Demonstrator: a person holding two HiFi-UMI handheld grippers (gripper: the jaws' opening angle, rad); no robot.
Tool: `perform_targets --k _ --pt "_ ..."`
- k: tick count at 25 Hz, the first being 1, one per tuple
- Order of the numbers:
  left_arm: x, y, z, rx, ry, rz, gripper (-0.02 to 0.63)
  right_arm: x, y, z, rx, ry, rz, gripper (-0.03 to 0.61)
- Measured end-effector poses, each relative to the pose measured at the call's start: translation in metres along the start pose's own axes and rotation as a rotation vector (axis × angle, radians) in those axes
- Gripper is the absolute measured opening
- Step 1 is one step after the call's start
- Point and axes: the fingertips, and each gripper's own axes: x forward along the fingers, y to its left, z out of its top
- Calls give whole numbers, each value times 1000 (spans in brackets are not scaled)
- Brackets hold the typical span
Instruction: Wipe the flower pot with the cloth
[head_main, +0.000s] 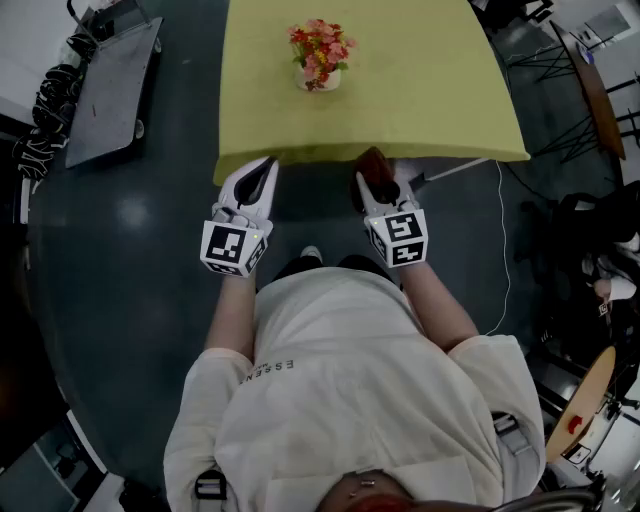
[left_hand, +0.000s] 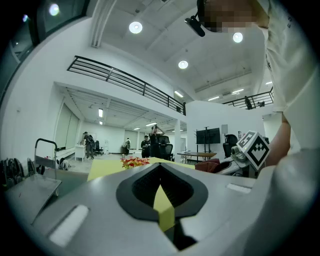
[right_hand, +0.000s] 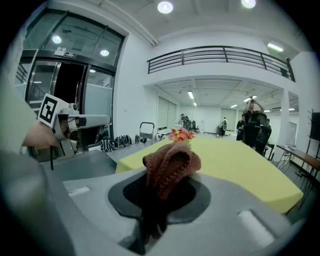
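A small white flower pot (head_main: 319, 78) with red and pink flowers stands on the yellow-green table (head_main: 430, 100), near its middle. The flowers also show far ahead in the left gripper view (left_hand: 133, 162) and the right gripper view (right_hand: 182, 134). My right gripper (head_main: 372, 175) is shut on a brown knitted cloth (right_hand: 169, 165), which bunches up above its jaws, just short of the table's near edge. My left gripper (head_main: 259, 180) is shut with nothing in it, level with the table edge to the left. Both are well short of the pot.
A grey flat cart (head_main: 115, 85) stands on the dark floor left of the table. A white cable (head_main: 503, 240) runs down the floor on the right, past chairs and stands (head_main: 590, 90). Several people stand far back in the hall (left_hand: 152, 142).
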Motion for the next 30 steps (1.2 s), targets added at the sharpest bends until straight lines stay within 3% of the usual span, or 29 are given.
perform_targets --k 11,18,30 --pt "0 12 -1 -36 -17 19 15 1 -6 -3 15 19 -32 54" --pt "7 19 -22 -77 33 33 15 11 -18 -11 72 45 -41 55" --pt "93 87 -58 -87 147 24 15 125 -64 4 92 118 31 55"
